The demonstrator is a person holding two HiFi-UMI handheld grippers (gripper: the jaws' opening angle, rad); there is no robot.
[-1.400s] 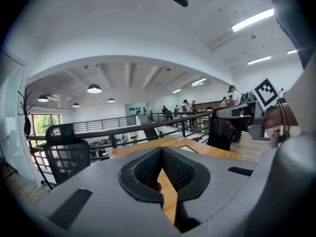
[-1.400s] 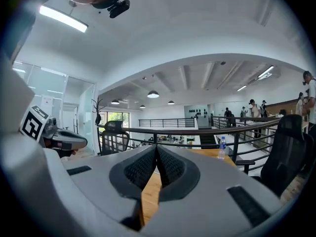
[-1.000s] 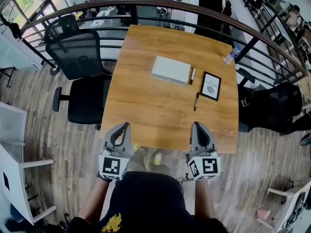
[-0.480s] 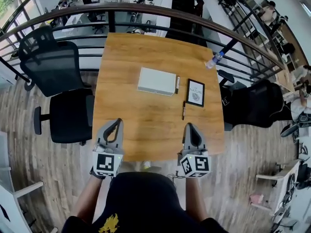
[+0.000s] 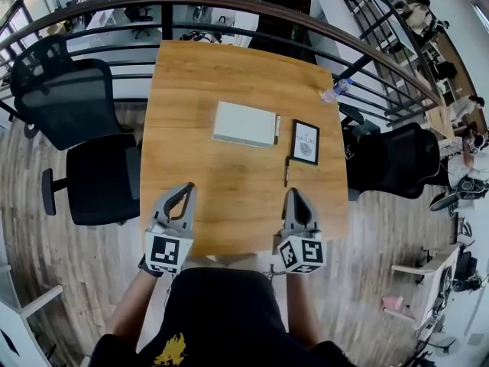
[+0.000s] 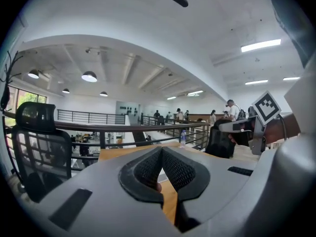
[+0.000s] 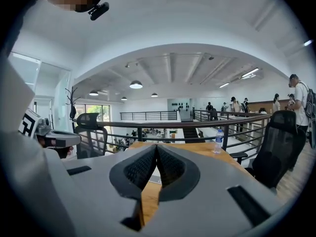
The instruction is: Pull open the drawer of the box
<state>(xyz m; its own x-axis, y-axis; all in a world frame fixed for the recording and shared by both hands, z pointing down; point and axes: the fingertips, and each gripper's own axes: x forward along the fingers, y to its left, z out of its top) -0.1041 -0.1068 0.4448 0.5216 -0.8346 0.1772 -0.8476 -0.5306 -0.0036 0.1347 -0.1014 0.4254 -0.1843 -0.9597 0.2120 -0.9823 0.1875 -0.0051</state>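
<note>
The left gripper (image 5: 186,190) and right gripper (image 5: 295,195) hover over the near edge of the wooden table (image 5: 229,182), each with its jaws pressed together on nothing. Farther along, well apart from both, lies the white box (image 5: 244,124), and a bottle (image 5: 334,91) stands at the far corner.

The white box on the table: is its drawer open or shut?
Shut, it seems: the white box shows one even rectangle, nothing pulled out from any side.
</note>
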